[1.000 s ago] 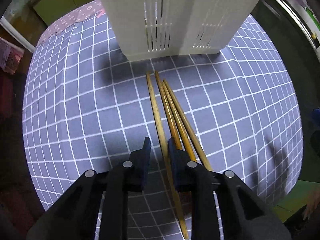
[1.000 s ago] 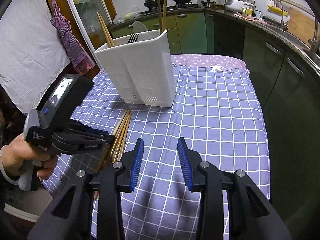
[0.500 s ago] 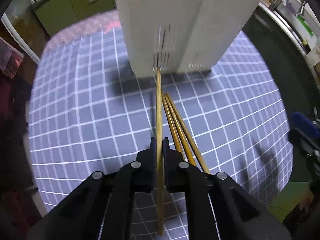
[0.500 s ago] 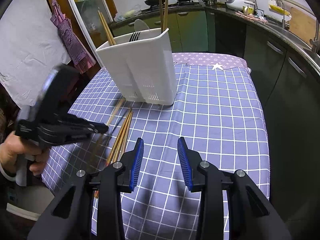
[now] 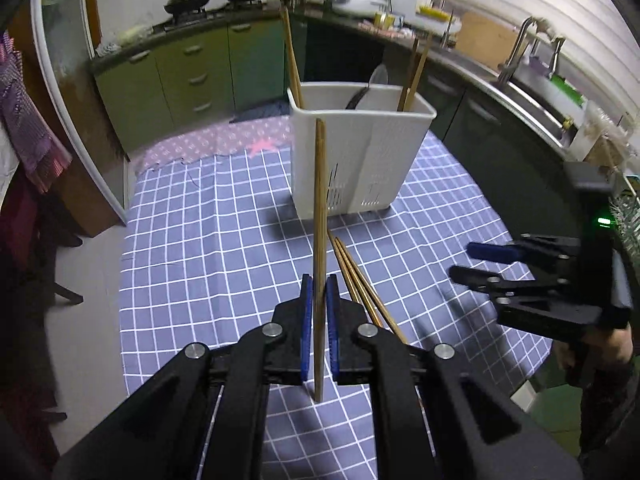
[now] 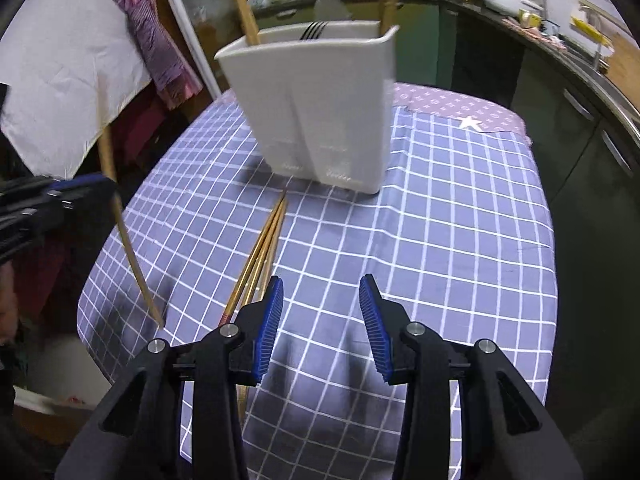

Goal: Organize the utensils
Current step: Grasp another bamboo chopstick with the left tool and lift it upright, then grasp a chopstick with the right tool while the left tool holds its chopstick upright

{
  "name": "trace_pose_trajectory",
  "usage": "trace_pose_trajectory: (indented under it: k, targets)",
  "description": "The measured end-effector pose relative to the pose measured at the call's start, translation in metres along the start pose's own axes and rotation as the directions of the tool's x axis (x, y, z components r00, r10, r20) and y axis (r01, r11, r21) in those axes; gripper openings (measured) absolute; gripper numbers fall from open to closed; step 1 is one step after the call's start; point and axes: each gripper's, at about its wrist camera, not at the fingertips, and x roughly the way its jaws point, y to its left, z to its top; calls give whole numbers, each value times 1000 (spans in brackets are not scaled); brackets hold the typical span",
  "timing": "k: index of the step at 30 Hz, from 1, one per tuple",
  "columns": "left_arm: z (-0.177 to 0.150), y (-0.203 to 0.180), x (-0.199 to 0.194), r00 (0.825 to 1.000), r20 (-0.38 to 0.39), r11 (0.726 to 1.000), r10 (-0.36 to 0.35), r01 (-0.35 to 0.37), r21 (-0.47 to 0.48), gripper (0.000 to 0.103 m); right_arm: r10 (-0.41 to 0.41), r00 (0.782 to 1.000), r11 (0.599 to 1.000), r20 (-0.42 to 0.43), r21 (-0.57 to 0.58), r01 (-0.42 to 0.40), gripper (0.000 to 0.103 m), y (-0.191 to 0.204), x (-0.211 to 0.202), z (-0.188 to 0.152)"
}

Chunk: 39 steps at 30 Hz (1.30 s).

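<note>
1. the left gripper is clamped on one chopstick, which is pinched between the blue pads partway along its length.
2. the gripper is angled downward at the table; the chopstick is held clear of the cloth, its upper end seen against the front wall of the holder and its lower end jutting out behind the pads.
3. in the right wrist view the same chopstick is seen slanting steeply at the left edge, its lower tip above the near left corner of the table.
4. the right gripper is held low over the near part of the cloth, pointed down and forward; its jaws have just been widened and nothing is seen between them.
5. three more chopsticks are left lying together on the cloth, just left of the right gripper's left finger, their far tips near the holder's base.
6. the holder is stood upright toward the far side of the table, with chopsticks at its two ends and a fork between them.
7. the right gripper is seen at the right edge of the left wrist view, well apart from the held chopstick.
</note>
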Motion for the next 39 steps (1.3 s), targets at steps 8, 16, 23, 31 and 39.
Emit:
trace_pose_trajectory:
  k: [8,16,23,31,39]
  targets:
    - [-11,4,-17,999,38,1000,2,-2,12,7,65,979,997,-194,-18,-70,17,17,56,23]
    - [-15,4,-19,999,47,1000,-2,1,24,7,39,954,997,-298,-52,-56,16,34,92,37]
    - [-15,5,-20,999,48,1000,-13,12,27,7,-24,939,996,-342,-84,-5,15,42,108,36]
    - [-15,7,-20,999,47,999,-12,11,31,7,-100,927,989,-362,-141,52,15,61,120,41]
    - [-15,8,-21,999,49,999,-14,13,31,7,-118,937,986,-328,-151,72,7,74,120,40]
